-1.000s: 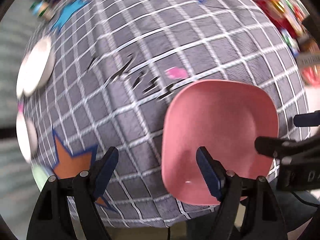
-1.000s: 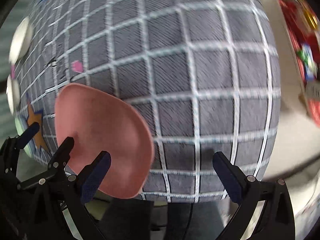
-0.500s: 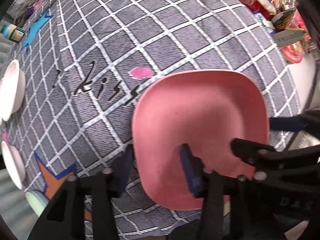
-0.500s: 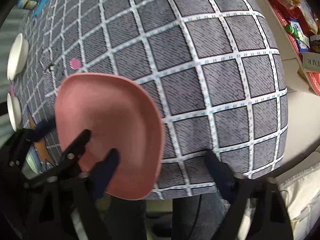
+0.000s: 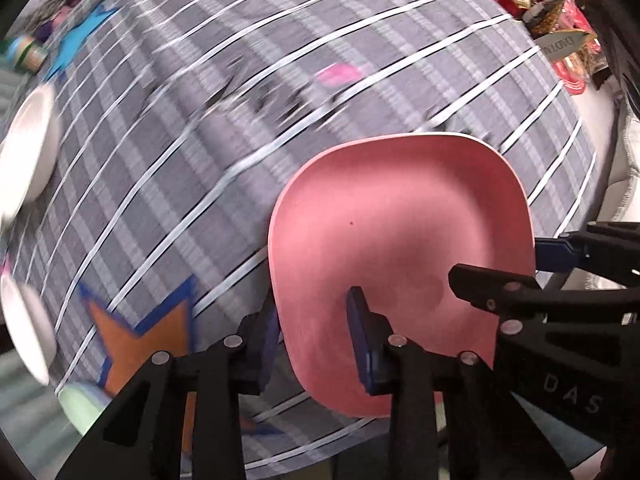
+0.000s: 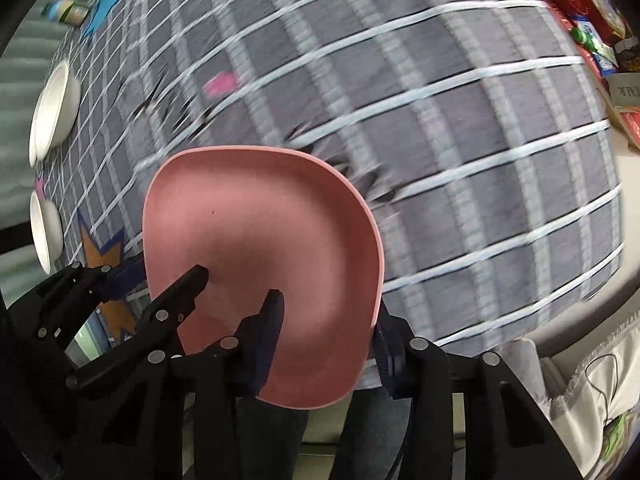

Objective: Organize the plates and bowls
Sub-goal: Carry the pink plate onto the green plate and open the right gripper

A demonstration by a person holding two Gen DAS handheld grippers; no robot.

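Two tools straddle the pink plate [image 5: 400,232] rim at lower frame: left tool [image 5: 316,344] and right tool [image 6: 328,340], both narrowed onto it.

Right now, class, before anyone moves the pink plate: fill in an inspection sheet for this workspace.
Surface: grey checked tablecloth with star patches, motion-blurred.
Job's things: pink plate at the near edge; upper white bowl and lower white bowl far left; pale green dish, partly seen.
Clutter: bottle at the far corner; colourful packets along the right.
Grippers: left gripper straddles the plate's left rim, right gripper its right rim; clamping cannot be told.
Cables: thin dark cable, lower right.
Surroundings: white fabric beneath that cable.
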